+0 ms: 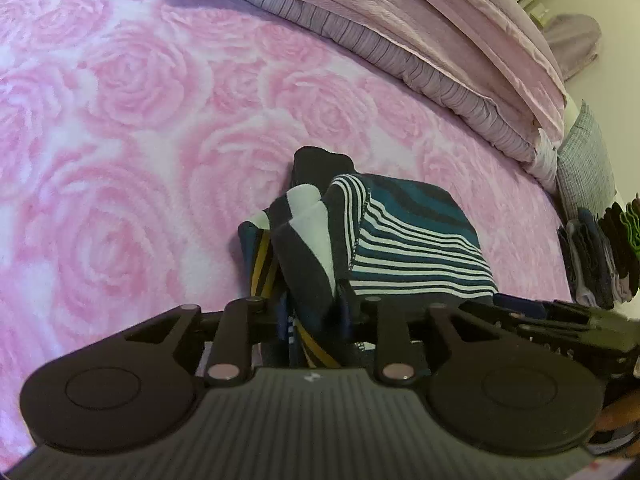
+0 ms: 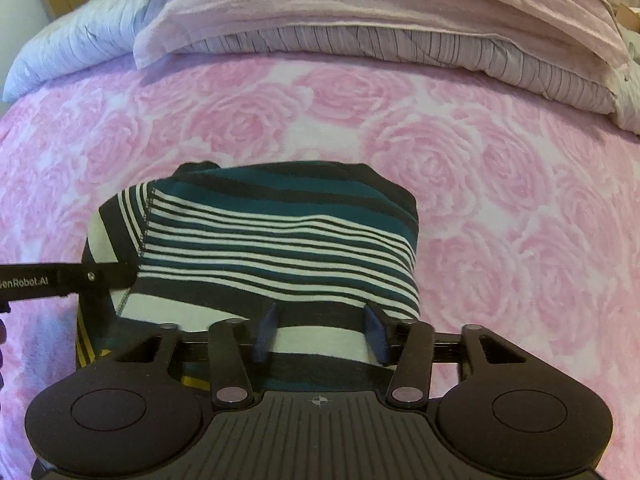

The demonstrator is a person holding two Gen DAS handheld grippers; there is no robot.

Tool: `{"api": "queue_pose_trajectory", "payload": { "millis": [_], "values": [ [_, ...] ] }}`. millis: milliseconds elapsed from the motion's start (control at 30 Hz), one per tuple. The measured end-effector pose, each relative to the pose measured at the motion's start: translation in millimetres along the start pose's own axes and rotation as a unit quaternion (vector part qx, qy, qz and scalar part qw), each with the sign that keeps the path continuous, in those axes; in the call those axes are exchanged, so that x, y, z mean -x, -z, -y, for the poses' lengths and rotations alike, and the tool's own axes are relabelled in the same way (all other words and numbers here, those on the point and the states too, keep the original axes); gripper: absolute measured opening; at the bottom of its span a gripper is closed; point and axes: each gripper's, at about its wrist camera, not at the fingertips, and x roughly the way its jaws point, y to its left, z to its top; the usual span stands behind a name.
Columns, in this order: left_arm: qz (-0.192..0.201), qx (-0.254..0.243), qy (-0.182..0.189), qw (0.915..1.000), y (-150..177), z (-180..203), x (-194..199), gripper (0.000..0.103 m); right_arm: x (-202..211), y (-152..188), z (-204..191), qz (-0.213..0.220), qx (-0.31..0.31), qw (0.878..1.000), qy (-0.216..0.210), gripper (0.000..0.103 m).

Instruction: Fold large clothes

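- Striped garment [image 2: 280, 236]: dark navy w/ teal bands, thin white stripes, a few mustard ones at the lower left edge; lies folded into a compact bundle on the rose-print bedspread [image 2: 520, 200], roughly mid-bed, near the front edge of both views.
- In left wrist view the same garment [image 1: 416, 248] is bunched at its left end, folds w/ broad white + navy bands standing up.
- Left gripper [image 1: 316, 320]: fingers drawn close together, clenched on the bunched end of the garment; cloth fills the gap betw. them.
- Right gripper [image 2: 322, 334]: blue fingers [image 2: 266, 332] spread apart, released; tips sit over the garment's near edge, cloth visible betw. them but not pinched.
- Left gripper's arm enters right wrist view from the left, tip on the garment's left end.
- Behind the bedspread: folded pale lilac quilt [image 2: 360, 12] w/ a pleated striped layer under it, running along the far side of the bed.
- Far right in left wrist view: checked pillow [image 1: 588, 168], and below it a stack of folded clothes [image 1: 600, 256], well apart from the garment.
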Motion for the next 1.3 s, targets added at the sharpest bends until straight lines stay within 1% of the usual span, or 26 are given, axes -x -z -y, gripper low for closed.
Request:
{"api": "queue_pose_trajectory", "payload": {
  "millis": [100, 200, 267, 300, 367, 433, 500, 567, 633, 667, 700, 733, 767, 867, 900, 967, 1000, 1033, 1067, 1100, 1133, 1167, 1200, 1233, 1267, 1300],
  "values": [
    [0.003, 0.009, -0.016, 0.9998, 3.4, 3.6, 17.2, 0.031, 14.4, 8.7, 6.7, 0.028, -0.003, 0.999, -0.020, 0.061],
    [0.011, 0.009, -0.026, 0.9996, 20.3, 7.1, 54.8, 0.035, 46.8, 30.8, 22.8, 0.050, -0.019, 0.998, -0.042, 0.062],
    [0.001, 0.039, -0.017, 0.9991, 40.8, 5.9, 82.6, 0.038, 70.7, 52.0, 31.3, 0.060, -0.010, 0.997, -0.053, 0.061],
    [-0.011, 0.065, -0.007, 0.9978, 54.9, 4.0, 95.2, 0.041, 85.5, 66.9, 34.4, 0.060, 0.009, 0.996, -0.057, 0.061],
    [-0.035, 0.142, 0.023, 0.9890, 81.7, -3.1, 112.9, 0.049, 108.8, 94.1, 35.1, 0.052, 0.055, 0.996, -0.057, 0.061],
    [-0.051, 0.214, 0.048, 0.9744, 109.6, -6.6, 122.3, 0.051, 125.2, 117.8, 31.5, 0.041, 0.103, 0.992, -0.063, 0.061],
    [-0.056, 0.244, 0.066, 0.9660, 129.0, -3.3, 120.6, 0.056, 132.4, 138.7, 23.2, 0.024, 0.152, 0.986, -0.068, 0.061],
    [-0.054, 0.255, 0.063, 0.9633, 138.7, 2.3, 109.3, 0.056, 127.1, 152.2, 12.6, 0.021, 0.193, 0.979, -0.058, 0.061],
    [-0.032, 0.281, 0.074, 0.9563, 141.8, 2.5, 97.4, 0.056, 116.7, 159.8, 1.5, 0.032, 0.229, 0.972, -0.047, 0.061],
    [-0.017, 0.290, 0.073, 0.9540, 141.7, 1.8, 93.7, 0.052, 113.0, 162.7, -2.2, 0.045, 0.243, 0.968, -0.041, 0.061],
    [-0.001, 0.295, 0.069, 0.9529, 142.2, 1.0, 91.3, 0.039, 109.2, 164.0, -5.7, 0.061, 0.256, 0.964, -0.031, 0.056],
    [0.015, 0.297, 0.062, 0.9527, 143.4, 0.3, 89.5, 0.025, 104.4, 164.2, -9.4, 0.072, 0.270, 0.960, -0.027, 0.047],
    [0.026, 0.292, 0.054, 0.9544, 145.0, -0.4, 89.4, 0.016, 101.0, 163.5, -11.4, 0.074, 0.282, 0.956, -0.036, 0.015],
    [0.063, 0.252, 0.014, 0.9656, 155.6, 1.5, 100.9, 0.013, 102.2, 161.5, -17.0, 0.106, 0.300, 0.947, -0.045, 0.009],
    [0.072, 0.242, 0.000, 0.9676, 160.2, 1.6, 102.6, 0.014, 103.1, 166.1, -20.8, 0.118, 0.328, 0.936, -0.041, 0.009],
    [0.075, 0.245, -0.015, 0.9664, 171.6, -4.6, 94.5, 0.014, 95.4, 176.9, -27.8, 0.111, 0.377, 0.919, -0.037, 0.009],
    [0.073, 0.240, -0.023, 0.9678, 174.2, -5.6, 85.8, 0.015, 85.4, 181.0, -27.7, 0.103, 0.387, 0.916, -0.032, 0.009],
    [0.075, 0.227, -0.034, 0.9703, 174.2, -3.4, 76.1, 0.015, 75.7, 184.7, -26.5, 0.090, 0.388, 0.917, -0.025, 0.009],
    [0.080, 0.212, -0.043, 0.9732, 172.3, 0.7, 70.2, 0.016, 64.3, 186.6, -26.1, 0.071, 0.389, 0.918, -0.017, 0.013],
    [0.085, 0.198, -0.056, 0.9750, 169.8, 5.0, 66.8, 0.018, 62.0, 187.1, -24.8, 0.073, 0.388, 0.919, -0.016, 0.015],
    [0.087, 0.194, -0.063, 0.9752, 167.3, 7.4, 66.2, 0.019, 64.4, 182.4, -23.1, 0.071, 0.373, 0.925, -0.024, 0.017],
    [0.085, 0.198, -0.063, 0.9744, 166.5, 7.9, 67.7, 0.020, 66.7, 176.8, -19.7, 0.062, 0.352, 0.933, -0.037, 0.027],
    [0.085, 0.207, -0.060, 0.9727, 168.3, 7.2, 71.5, 0.023, 70.9, 171.1, -13.3, 0.049, 0.329, 0.942, -0.051, 0.042],
    [0.086, 0.221, -0.054, 0.9699, 172.1, 7.4, 79.4, 0.025, 75.5, 166.5, -5.3, 0.035, 0.302, 0.950, -0.064, 0.048],
    [0.088, 0.237, -0.054, 0.9661, 177.7, 9.4, 89.1, 0.034, 81.9, 164.7, 4.1, 0.028, 0.272, 0.959, -0.076, 0.055],
    [0.089, 0.253, -0.061, 0.9616, 182.3, 11.4, 97.9, 0.047, 88.2, 162.6, 18.6, 0.022, 0.228, 0.969, -0.092, 0.057]
  ]
}}
